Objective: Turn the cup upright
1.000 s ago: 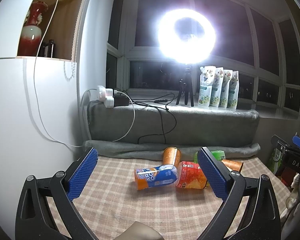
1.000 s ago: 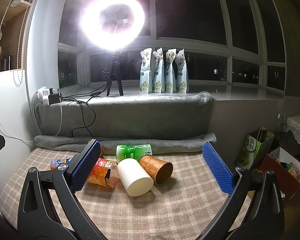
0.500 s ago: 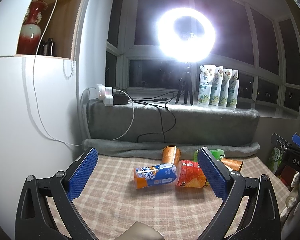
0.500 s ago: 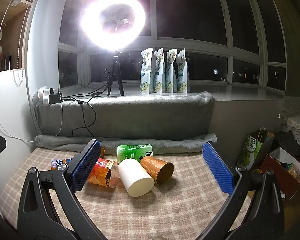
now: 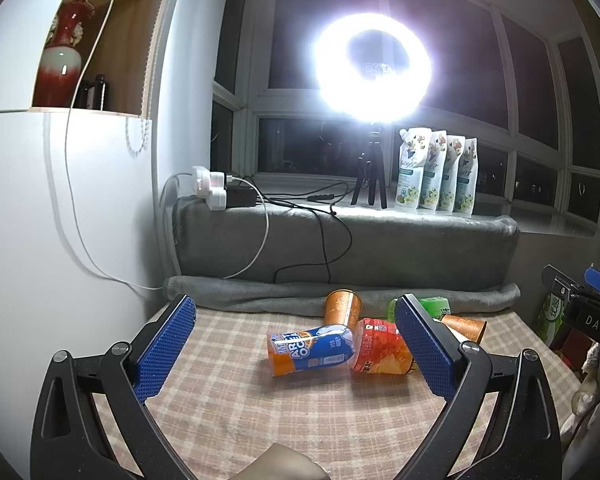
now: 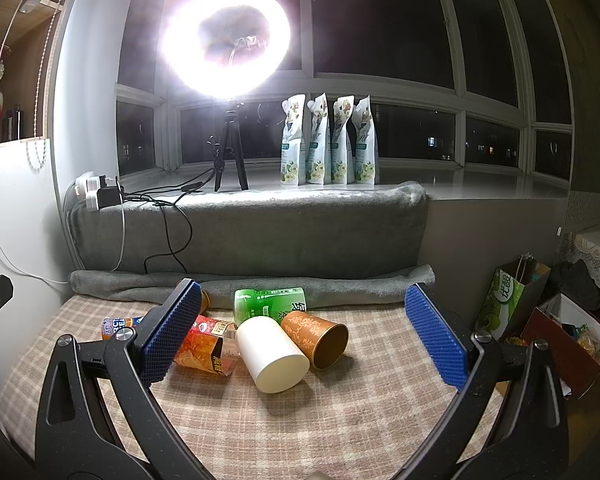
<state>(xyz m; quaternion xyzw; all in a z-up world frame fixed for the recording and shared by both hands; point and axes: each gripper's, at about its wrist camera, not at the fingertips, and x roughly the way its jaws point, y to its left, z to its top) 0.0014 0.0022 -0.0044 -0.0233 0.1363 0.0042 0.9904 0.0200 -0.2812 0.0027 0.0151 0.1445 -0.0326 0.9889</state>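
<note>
Several cups lie on their sides on the checked cloth (image 6: 340, 420): a white cup (image 6: 272, 354), an orange patterned cup (image 6: 316, 338), a green cup (image 6: 270, 304), a red-orange cup (image 6: 206, 346) and a blue-orange cup (image 5: 310, 350). The red-orange cup (image 5: 380, 354) also shows in the left wrist view. Another orange cup (image 5: 342, 306) stands behind them, seemingly upside down. My left gripper (image 5: 296, 354) is open and empty, held short of the blue-orange cup. My right gripper (image 6: 304, 340) is open and empty, held short of the white cup.
A grey blanket roll (image 6: 340, 284) edges the back of the cloth below a padded sill. A ring light on a tripod (image 6: 228, 40), cables, a power strip (image 5: 212, 188) and pouches (image 6: 332, 140) stand on the sill. A white cabinet (image 5: 60, 240) is left; bags and a box (image 6: 560, 332) are right.
Both grippers have shifted only slightly; the cups sit a touch lower in the left wrist view. Nothing was taken hold of.
</note>
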